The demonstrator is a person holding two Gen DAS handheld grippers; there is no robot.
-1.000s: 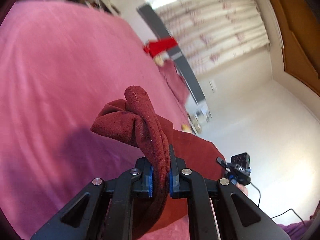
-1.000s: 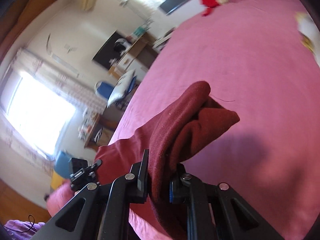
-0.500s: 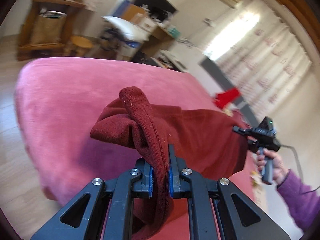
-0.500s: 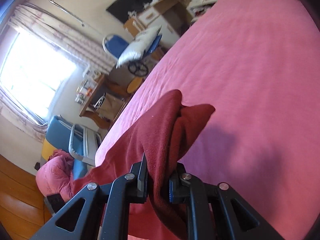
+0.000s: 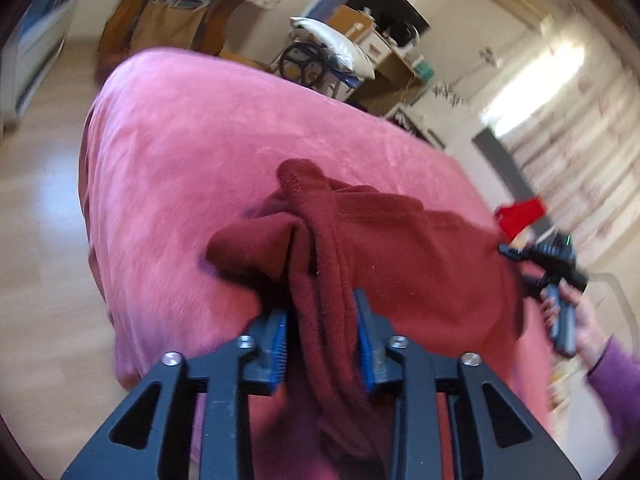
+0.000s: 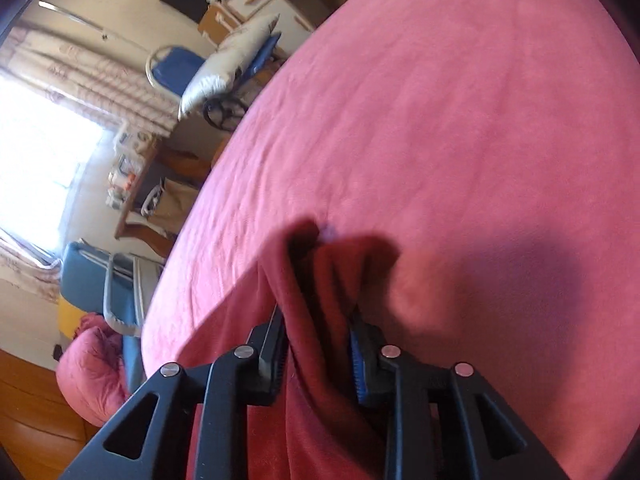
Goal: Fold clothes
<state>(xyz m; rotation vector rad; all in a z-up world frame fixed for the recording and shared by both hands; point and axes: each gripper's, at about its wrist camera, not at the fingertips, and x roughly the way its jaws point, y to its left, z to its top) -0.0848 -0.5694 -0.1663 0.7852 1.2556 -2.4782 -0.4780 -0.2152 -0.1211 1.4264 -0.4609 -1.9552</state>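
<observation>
A dark red fleece garment (image 5: 400,256) hangs stretched between my two grippers above a pink bed (image 5: 168,168). My left gripper (image 5: 324,336) has its jaws parted wider than before, with a bunched corner of the garment still lying between the blue pads. In the left wrist view my right gripper (image 5: 556,276) shows at the right, held by a hand in a purple sleeve, at the garment's other end. In the right wrist view my right gripper (image 6: 320,352) also has its jaws parted around a fold of the garment (image 6: 320,280), low over the bed (image 6: 460,120).
A bright red item (image 5: 520,216) lies far on the bed. Beyond the bed's edge are a wheelchair with a white pillow (image 6: 224,68), a wooden desk (image 5: 176,12), a blue bed frame (image 6: 100,280), a pink bundle (image 6: 88,364) and wooden floor (image 5: 36,240).
Both grippers have swung and dropped toward the bed with the garment. The jaws of both have widened from a tight pinch, and the cloth now sits loosely between the pads.
</observation>
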